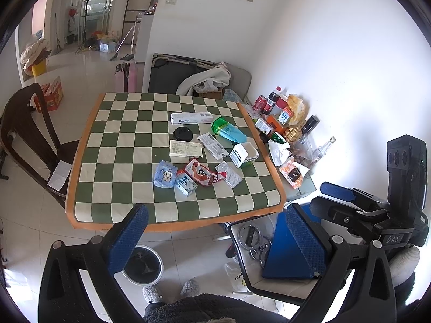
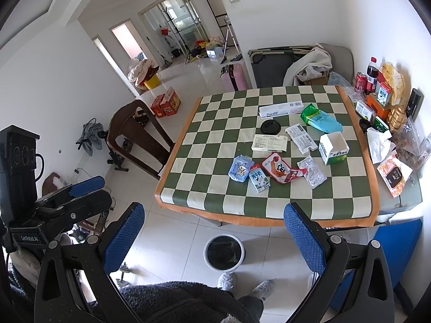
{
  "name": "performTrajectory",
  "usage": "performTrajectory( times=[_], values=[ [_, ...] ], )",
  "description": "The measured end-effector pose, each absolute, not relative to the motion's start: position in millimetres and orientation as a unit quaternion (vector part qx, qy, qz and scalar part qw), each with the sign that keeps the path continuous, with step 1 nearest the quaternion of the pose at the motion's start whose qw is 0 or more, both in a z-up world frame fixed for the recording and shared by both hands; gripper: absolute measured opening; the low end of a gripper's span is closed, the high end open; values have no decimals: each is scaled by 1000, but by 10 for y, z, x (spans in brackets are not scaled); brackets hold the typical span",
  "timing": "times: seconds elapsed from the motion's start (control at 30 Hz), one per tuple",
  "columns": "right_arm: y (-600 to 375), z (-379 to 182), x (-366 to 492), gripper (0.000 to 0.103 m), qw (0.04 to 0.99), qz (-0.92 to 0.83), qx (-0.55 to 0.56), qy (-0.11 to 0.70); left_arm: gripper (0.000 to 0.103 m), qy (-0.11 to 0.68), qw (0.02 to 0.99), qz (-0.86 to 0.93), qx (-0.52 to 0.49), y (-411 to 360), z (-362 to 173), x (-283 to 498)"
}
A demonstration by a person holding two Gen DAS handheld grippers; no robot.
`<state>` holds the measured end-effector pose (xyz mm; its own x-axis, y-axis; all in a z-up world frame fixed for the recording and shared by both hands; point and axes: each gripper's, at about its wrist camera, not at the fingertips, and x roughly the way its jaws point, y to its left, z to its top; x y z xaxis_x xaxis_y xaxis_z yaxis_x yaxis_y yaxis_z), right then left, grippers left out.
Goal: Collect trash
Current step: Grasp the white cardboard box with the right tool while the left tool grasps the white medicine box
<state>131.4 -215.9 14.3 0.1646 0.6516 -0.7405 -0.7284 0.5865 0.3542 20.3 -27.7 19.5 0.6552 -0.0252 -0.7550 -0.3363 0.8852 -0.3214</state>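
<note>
Several crumpled wrappers [image 2: 281, 171] and small cartons [image 2: 333, 148] on checkered tablecloth [image 2: 215, 140]

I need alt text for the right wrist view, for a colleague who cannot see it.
The open right hand-held gripper hovers short of a green-and-cream checkered table strewn with trash: a red snack wrapper, a blue-and-white milk carton and an open white-and-green box. A round white bin with a dark inside stands on the tiled floor below.
</note>
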Motion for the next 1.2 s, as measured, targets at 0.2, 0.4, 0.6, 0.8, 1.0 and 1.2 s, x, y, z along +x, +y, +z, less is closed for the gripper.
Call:
performTrajectory(
  times=[0.2,0.4,0.6,0.8,1.0,1.2],
  values=[
    [-2149,133,1300,103,762,454,-40,461,103,406,882,87,-222,-308,185,200],
    [-2168,126,1314,103,775,434,-15,460,103,412,882,159,-164,-289,0,380],
    [-2091,-39,1547,103,828,322,-5,458,103,439,864,210,-129,-37,-423,908],
    [-2061,-520,2133,103,837,244,-6,490,103,501,826,221,-135,406,-1061,1662],
    [-1974,-1288,3290,103,821,186,-41,538,103,549,805,218,-56,484,-1707,2638],
    [-1718,-2231,4542,103,784,164,-87,592,103,629,760,156,46,539,-2520,3605]
  ],
)
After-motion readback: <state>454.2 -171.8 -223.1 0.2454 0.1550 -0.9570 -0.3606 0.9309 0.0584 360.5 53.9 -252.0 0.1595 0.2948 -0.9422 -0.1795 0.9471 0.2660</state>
